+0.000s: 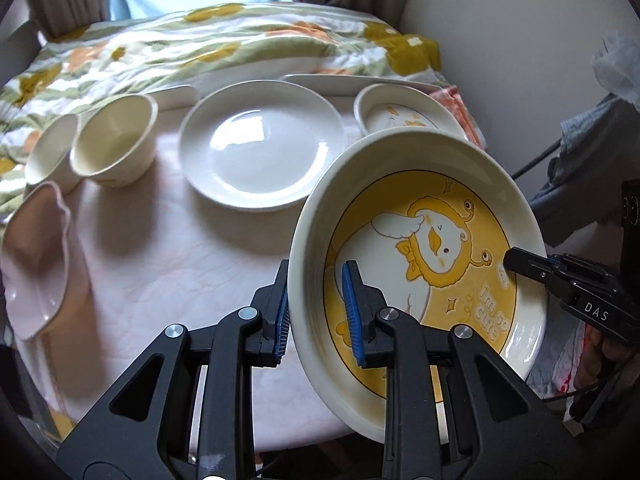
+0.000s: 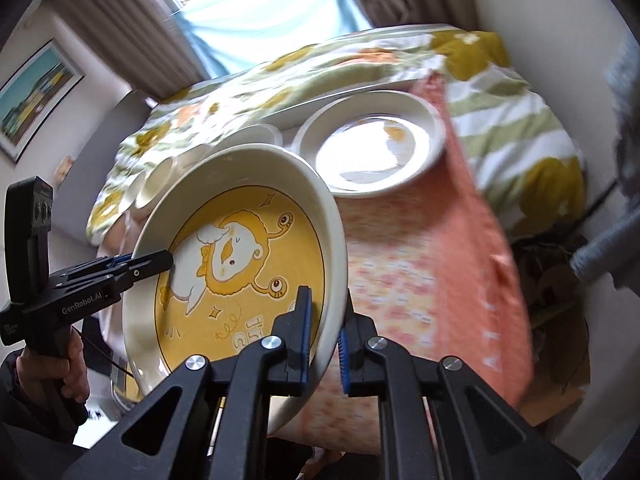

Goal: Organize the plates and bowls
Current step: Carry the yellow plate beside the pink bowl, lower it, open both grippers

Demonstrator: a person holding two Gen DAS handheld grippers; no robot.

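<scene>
A deep cream plate with a yellow cartoon-duck picture (image 1: 440,248) (image 2: 240,264) hangs tilted above the table, held from both sides. My left gripper (image 1: 316,312) is shut on its near-left rim, one blue pad outside the wall and one inside. My right gripper (image 2: 325,338) is shut on the opposite rim in the same way; it shows as a black arm (image 1: 560,280) at the right of the left wrist view. A plain white plate (image 1: 260,144), a second duck plate (image 1: 400,114) (image 2: 372,148) and two cream bowls (image 1: 114,142) (image 1: 52,152) rest on the table.
A pink wavy-edged dish (image 1: 36,264) lies at the table's left edge. White oblong trays (image 1: 360,82) sit at the back against a flowered quilt (image 1: 200,40). An orange patterned cloth (image 2: 432,264) covers the table's right side. A person's hand (image 2: 68,368) grips the left tool's handle.
</scene>
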